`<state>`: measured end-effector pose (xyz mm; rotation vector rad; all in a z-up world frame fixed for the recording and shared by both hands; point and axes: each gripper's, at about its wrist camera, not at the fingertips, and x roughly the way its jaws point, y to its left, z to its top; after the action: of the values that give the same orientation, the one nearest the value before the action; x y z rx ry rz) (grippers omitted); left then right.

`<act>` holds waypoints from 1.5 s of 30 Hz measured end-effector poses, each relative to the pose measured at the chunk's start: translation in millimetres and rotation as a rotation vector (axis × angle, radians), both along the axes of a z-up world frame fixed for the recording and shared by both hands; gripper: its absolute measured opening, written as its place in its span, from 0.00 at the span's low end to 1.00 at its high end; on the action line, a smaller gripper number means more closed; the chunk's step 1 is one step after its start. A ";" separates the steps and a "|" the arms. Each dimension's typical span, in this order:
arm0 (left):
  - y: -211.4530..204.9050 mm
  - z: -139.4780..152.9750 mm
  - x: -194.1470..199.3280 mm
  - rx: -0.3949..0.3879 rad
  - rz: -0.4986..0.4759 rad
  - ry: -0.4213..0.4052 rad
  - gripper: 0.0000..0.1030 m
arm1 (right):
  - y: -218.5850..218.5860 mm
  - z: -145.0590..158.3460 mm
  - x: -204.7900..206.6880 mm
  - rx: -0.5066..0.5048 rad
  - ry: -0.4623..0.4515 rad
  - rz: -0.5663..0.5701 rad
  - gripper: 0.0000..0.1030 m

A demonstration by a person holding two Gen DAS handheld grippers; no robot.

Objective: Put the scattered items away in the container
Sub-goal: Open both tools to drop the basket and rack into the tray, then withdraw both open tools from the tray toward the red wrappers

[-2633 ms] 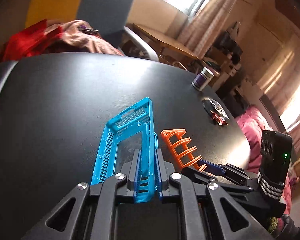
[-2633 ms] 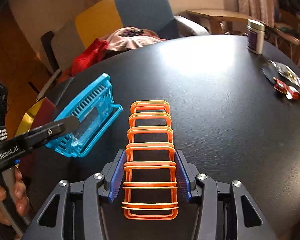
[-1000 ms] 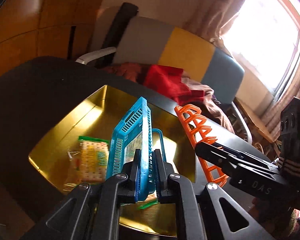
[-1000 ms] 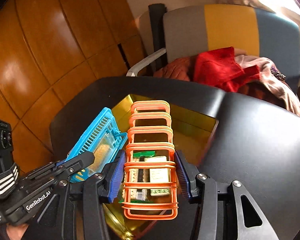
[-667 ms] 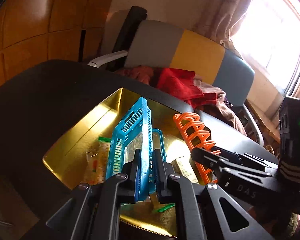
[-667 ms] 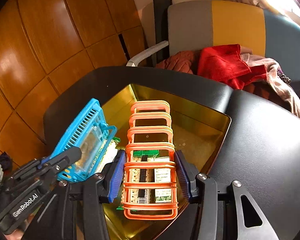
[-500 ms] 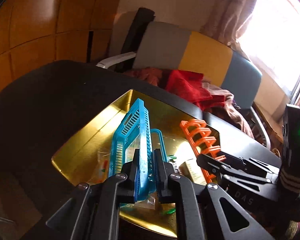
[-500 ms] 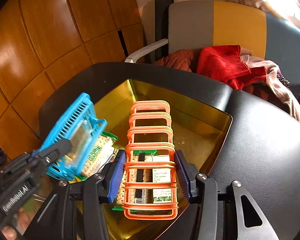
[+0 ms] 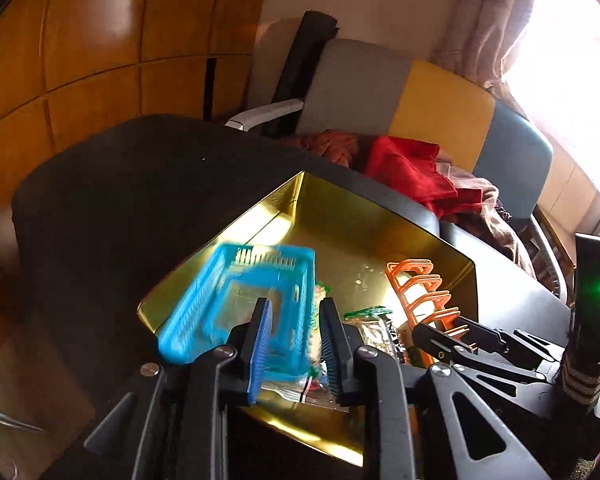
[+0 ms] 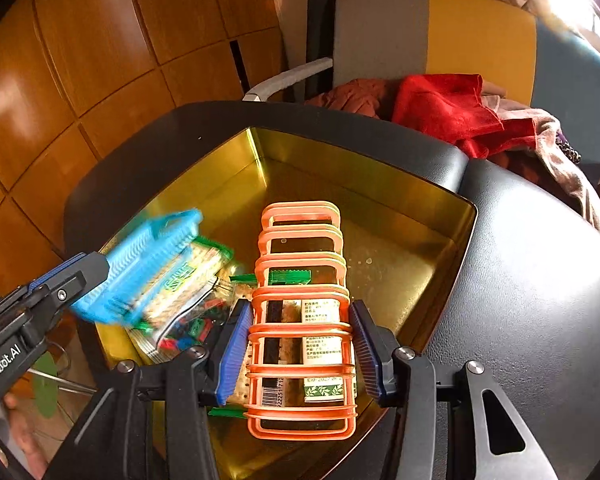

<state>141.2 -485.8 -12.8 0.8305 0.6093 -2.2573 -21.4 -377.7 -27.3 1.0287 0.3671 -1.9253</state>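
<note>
Left gripper [image 9: 296,344] jaws spread wide; blue basket [image 9: 240,300], motion-blurred, tilted loose over the gold tray [image 9: 340,220] at lower centre. Right gripper [image 10: 300,356] clamps the orange rack [image 10: 300,280] mid-frame above the tray's snack packets [image 10: 180,280]. Tray sits on black table [image 10: 540,280].

Your blue basket [image 9: 236,304] is smeared by motion in both views, so you cannot tell whether it touches the left gripper [image 9: 294,344] or the gold tray [image 9: 380,232]. Your orange rack [image 10: 302,320] covers the snack packets [image 10: 320,344] beneath it, leaving their small print unreadable. Your right gripper [image 10: 300,356] hides the tray's near corner.
</note>
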 end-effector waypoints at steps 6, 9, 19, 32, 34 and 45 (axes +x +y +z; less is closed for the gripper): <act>2.0 -0.2 8.3 -0.010 0.032 -0.012 0.27 | 2.7 4.7 5.1 -0.004 0.025 -0.012 0.52; 6.7 2.1 12.9 -0.026 0.042 -0.011 0.31 | 4.6 8.9 8.6 -0.011 0.044 -0.026 0.55; 24.3 8.9 23.1 -0.075 0.086 -0.038 0.35 | 25.0 26.5 21.9 -0.046 0.113 -0.085 0.58; 110.0 31.7 -18.9 -0.204 -0.075 -0.037 0.44 | 142.6 40.9 11.6 -0.070 0.209 -0.344 0.59; 129.9 34.6 -28.9 -0.225 -0.112 -0.036 0.50 | 167.6 39.9 6.2 -0.072 0.206 -0.394 0.60; 236.1 33.3 -84.2 -0.234 -0.374 -0.010 0.54 | 325.6 38.3 -16.1 -0.067 0.218 -0.659 0.61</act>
<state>57.1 -249.7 20.5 0.8938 0.1855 -2.5942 -37.5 -52.1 11.0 0.9695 0.0785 -2.6312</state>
